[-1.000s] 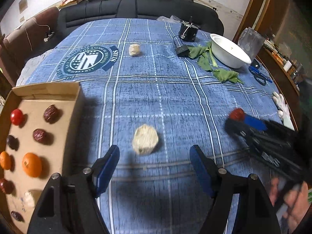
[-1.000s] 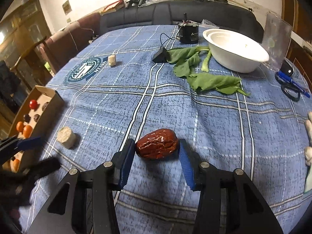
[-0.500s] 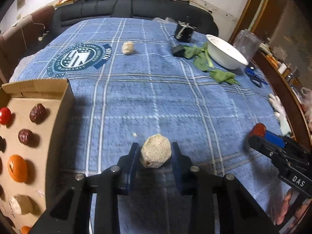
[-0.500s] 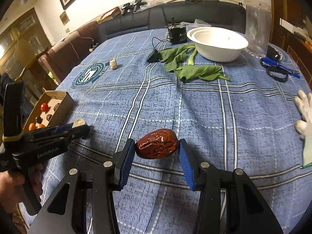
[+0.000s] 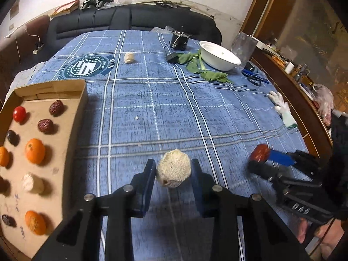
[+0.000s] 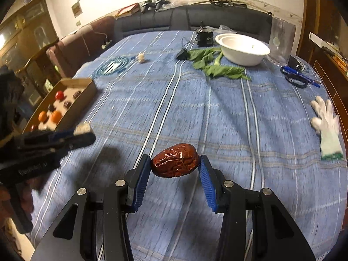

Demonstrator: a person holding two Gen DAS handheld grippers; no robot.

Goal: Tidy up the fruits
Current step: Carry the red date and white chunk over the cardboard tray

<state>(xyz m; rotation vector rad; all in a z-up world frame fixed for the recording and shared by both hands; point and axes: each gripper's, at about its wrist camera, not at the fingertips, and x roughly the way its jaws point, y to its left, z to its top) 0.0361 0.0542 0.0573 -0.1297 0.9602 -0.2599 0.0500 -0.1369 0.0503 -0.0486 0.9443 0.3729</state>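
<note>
My left gripper (image 5: 173,169) is shut on a pale beige round fruit (image 5: 174,170) and holds it above the blue cloth. My right gripper (image 6: 175,165) is shut on a wrinkled red date (image 6: 175,163), also lifted; it shows at the right of the left wrist view (image 5: 260,152). A cardboard tray (image 5: 77,113) at the left holds several dates, oranges, a cherry tomato (image 5: 19,113) and a beige piece (image 5: 32,183). Another beige piece (image 5: 129,57) lies far back on the cloth. The left gripper appears at the left of the right wrist view (image 6: 82,130).
A white bowl (image 5: 218,55), green leaves (image 5: 202,69), a black device (image 5: 179,41), blue scissors (image 5: 253,77) and a white glove (image 5: 282,111) lie toward the back right. A dark sofa runs behind the table. A wooden sideboard stands at the right.
My left gripper closed on the beige fruit and lifted it off the cloth. My right gripper keeps hold of the date and has drifted nearer the left gripper.
</note>
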